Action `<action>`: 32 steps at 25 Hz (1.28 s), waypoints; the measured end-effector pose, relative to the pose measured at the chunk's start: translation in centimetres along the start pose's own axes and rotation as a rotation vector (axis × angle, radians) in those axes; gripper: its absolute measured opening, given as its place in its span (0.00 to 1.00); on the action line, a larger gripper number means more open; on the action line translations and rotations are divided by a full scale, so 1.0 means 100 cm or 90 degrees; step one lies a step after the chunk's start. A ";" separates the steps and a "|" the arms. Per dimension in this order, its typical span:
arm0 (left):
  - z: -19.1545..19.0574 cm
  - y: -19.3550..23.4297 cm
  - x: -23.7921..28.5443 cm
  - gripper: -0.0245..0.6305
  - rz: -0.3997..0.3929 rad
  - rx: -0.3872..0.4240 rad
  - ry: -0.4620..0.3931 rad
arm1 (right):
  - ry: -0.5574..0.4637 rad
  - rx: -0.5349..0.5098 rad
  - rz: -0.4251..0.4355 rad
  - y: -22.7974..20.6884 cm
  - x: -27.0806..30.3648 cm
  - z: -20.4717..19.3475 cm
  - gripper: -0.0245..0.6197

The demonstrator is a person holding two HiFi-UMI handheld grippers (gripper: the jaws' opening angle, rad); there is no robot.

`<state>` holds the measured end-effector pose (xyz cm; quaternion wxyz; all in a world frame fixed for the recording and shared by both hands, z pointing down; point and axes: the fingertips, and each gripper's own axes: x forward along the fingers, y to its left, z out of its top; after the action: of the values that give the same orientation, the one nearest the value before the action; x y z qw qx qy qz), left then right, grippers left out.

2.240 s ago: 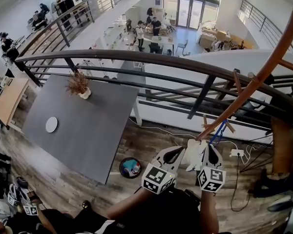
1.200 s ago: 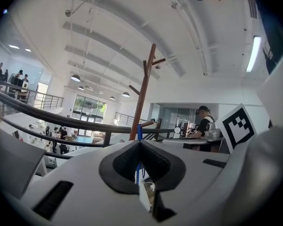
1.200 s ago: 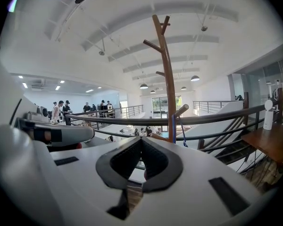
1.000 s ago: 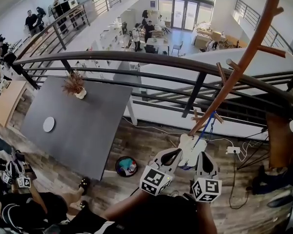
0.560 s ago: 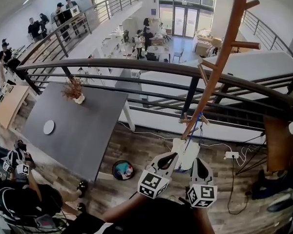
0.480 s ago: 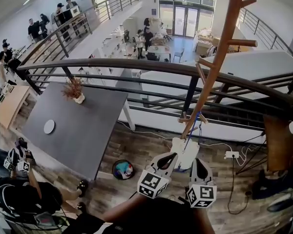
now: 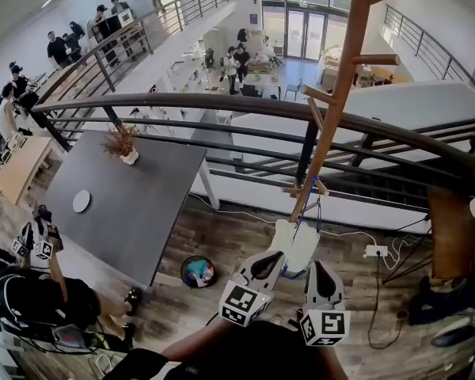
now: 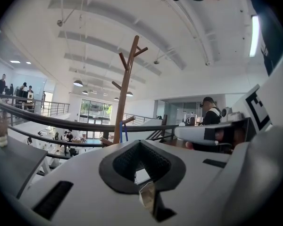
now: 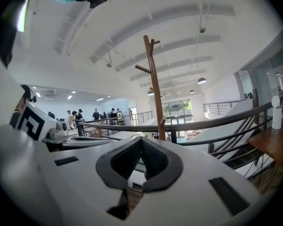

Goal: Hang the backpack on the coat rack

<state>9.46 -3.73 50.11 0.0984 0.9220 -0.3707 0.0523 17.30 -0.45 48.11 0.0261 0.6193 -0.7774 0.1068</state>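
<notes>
Holding left tool (image 7: 277,256) and right tool (image 7: 320,266) pressed together, empty; judging white backpack (image 7: 294,240) hanging by blue strap (image 7: 313,206) on coat rack (image 7: 336,93) (low peg, just ahead); aiming to back away straight, avoiding snags

No word, number, brand or sign can be read in any view. The left cube (image 7: 242,305) on the left gripper (image 7: 280,256) and the right cube (image 7: 324,327) on the right gripper (image 7: 320,266) show only black-and-white square marker patterns, with no lettering. Anything printed in the hall below the railing (image 7: 222,105) is too small to make out.
</notes>
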 end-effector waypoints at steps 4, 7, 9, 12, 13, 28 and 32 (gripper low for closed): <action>0.007 -0.004 -0.011 0.04 0.007 0.003 -0.014 | -0.017 0.012 0.002 0.005 -0.021 0.011 0.06; 0.016 -0.006 -0.022 0.04 0.012 0.001 -0.027 | -0.025 0.018 0.000 0.007 -0.030 0.014 0.06; 0.020 -0.008 -0.028 0.04 0.012 0.000 -0.034 | -0.027 0.019 0.000 0.010 -0.033 0.015 0.06; 0.022 -0.010 -0.035 0.04 0.007 0.003 -0.042 | -0.033 0.021 0.002 0.014 -0.034 0.014 0.06; 0.022 -0.010 -0.036 0.04 0.006 0.002 -0.043 | -0.034 0.022 0.003 0.015 -0.033 0.014 0.06; 0.015 -0.013 -0.044 0.04 0.009 -0.002 -0.040 | -0.042 0.012 0.009 0.013 -0.042 0.016 0.06; 0.017 -0.011 -0.041 0.04 0.005 -0.013 -0.043 | -0.043 0.006 0.004 0.011 -0.040 0.019 0.06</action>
<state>7.28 -0.54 47.61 0.0950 0.9209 -0.3776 0.0181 17.33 3.29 45.43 -0.0033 0.6199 -0.7795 0.0895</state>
